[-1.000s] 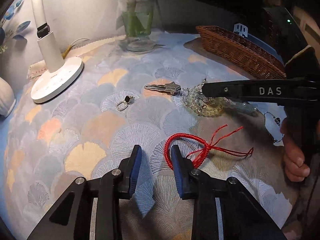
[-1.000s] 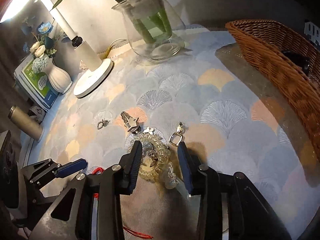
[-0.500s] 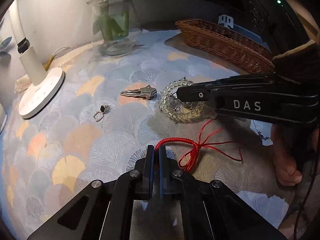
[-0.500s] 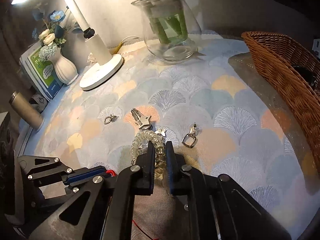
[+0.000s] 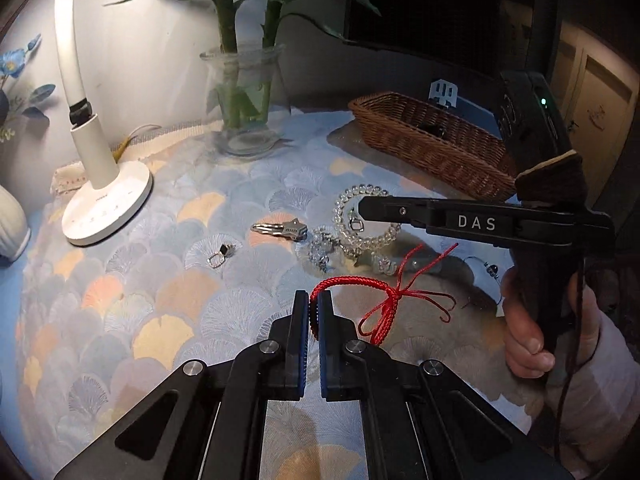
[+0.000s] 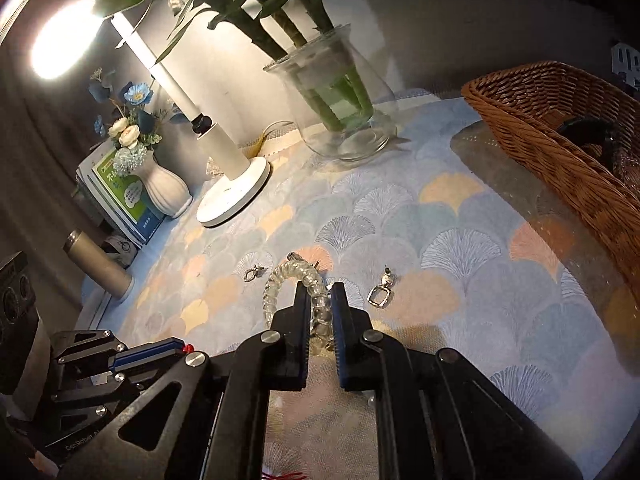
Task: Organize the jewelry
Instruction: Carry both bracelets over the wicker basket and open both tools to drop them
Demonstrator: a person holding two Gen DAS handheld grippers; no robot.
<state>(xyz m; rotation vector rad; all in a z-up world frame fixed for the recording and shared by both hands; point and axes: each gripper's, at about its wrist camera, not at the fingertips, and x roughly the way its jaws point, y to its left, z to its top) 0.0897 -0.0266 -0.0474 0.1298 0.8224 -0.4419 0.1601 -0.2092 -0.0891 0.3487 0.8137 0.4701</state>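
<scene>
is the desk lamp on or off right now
On. The desk lamp head glows bright at upper left in the right wrist view, lighting the wall.

Both hand-held grippers clamped, raised side by side

Left hand-held gripper and right hand-held gripper have fingers nearly closed; a bare hand grips the right's handle.

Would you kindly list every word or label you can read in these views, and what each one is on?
"DAS": white letters on the side of the right claw.
Green book cover behind the white vase: print too blurred to read.
Lamp base: small marks, unreadable.
Key: stamp too small.
</scene>
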